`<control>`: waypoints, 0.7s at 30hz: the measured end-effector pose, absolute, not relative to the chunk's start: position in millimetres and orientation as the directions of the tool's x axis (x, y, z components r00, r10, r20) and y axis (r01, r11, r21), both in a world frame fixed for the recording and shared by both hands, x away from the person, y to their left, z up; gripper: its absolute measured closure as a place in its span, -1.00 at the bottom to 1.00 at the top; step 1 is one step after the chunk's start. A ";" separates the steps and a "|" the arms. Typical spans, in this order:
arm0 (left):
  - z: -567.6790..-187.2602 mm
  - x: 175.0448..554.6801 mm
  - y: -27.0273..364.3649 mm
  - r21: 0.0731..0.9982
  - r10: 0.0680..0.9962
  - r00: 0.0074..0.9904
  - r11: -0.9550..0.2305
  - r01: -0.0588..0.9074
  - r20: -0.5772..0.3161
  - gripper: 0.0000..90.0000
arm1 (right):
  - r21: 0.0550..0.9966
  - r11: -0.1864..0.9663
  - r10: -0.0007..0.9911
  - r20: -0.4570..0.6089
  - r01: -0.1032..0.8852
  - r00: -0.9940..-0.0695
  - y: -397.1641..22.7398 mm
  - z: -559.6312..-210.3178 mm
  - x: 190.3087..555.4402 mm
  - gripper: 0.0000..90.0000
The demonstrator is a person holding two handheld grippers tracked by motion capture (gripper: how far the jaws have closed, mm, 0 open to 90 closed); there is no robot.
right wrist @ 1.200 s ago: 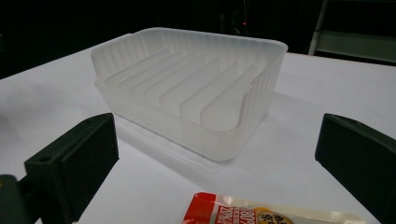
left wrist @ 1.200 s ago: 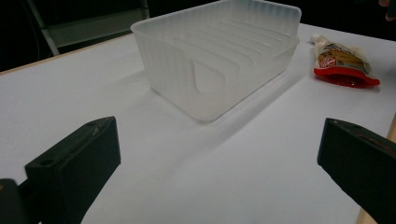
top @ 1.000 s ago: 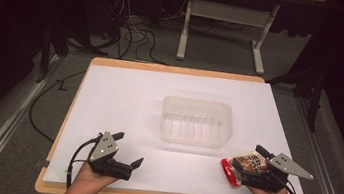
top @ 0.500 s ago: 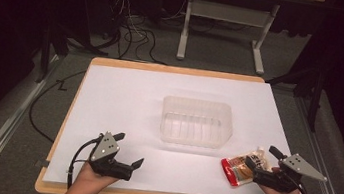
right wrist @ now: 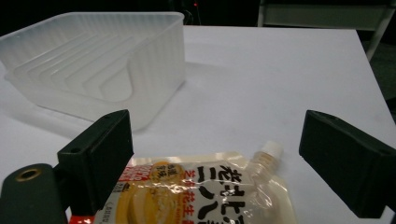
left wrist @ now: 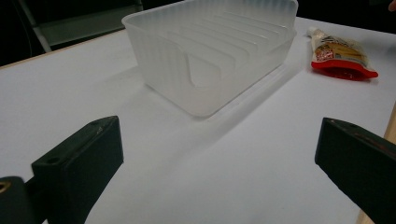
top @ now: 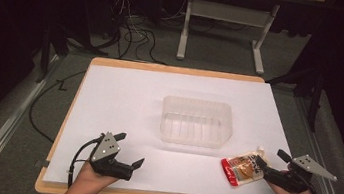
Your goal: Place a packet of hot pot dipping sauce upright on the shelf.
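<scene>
A translucent, ribbed rectangular plastic tub (top: 196,122) stands near the middle of the white sheet-covered table (top: 125,91), and nothing lies inside it — its ridged floor shows bare in both gripper views. Just off the tub's near right corner lies a flat foil pouch with a red bottom edge, a yellow food picture and a small white spout (top: 245,166); it rests on the table, apart from the tub, its spout pointing toward the tub's right end.

The right gripper (top: 269,165) sits on the pouch's far side from the tub's left end, its jaws spread wide. In the right gripper view the pouch (right wrist: 201,191) lies low between the two black jaws, with clear space beside the spout, so nothing is clamped — the jaws straddle it without closing.

The left gripper (top: 129,149) is held near the table's front edge, well to the left of the tub and nearer the person. Its jaws also stand wide apart, holding nothing; the left gripper view looks past them to the tub (left wrist: 210,51) with the pouch (left wrist: 340,53) beyond its far corner.
</scene>
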State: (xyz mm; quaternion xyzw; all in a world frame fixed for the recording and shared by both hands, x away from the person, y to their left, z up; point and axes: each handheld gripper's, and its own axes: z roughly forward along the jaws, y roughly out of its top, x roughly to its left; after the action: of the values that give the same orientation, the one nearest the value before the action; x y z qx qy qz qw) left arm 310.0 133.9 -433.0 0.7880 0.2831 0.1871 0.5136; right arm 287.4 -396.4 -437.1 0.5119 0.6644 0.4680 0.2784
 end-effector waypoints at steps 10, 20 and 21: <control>-432.2 309.6 134.3 0.916 0.629 0.778 -0.313 0.249 0.003 -0.93 | 0.866 -0.038 0.952 0.183 0.498 -0.246 -414.1 -450.4 287.0 -0.53; -432.2 311.5 130.9 0.914 0.614 0.789 -0.325 0.242 0.010 -0.92 | 0.802 -0.092 0.952 0.245 0.590 -0.185 -427.9 -465.4 287.2 -0.42; -432.2 311.9 130.0 0.914 0.611 0.791 -0.327 0.241 0.010 -0.91 | 0.798 -0.103 0.949 0.258 0.594 -0.181 -430.0 -466.3 286.5 -0.39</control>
State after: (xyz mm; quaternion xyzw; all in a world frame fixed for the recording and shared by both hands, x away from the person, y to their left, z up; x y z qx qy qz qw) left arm 311.9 130.0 -432.2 0.7945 0.2682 0.1799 0.5143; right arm 286.5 -430.0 -466.3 0.6058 0.6370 0.4297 0.2065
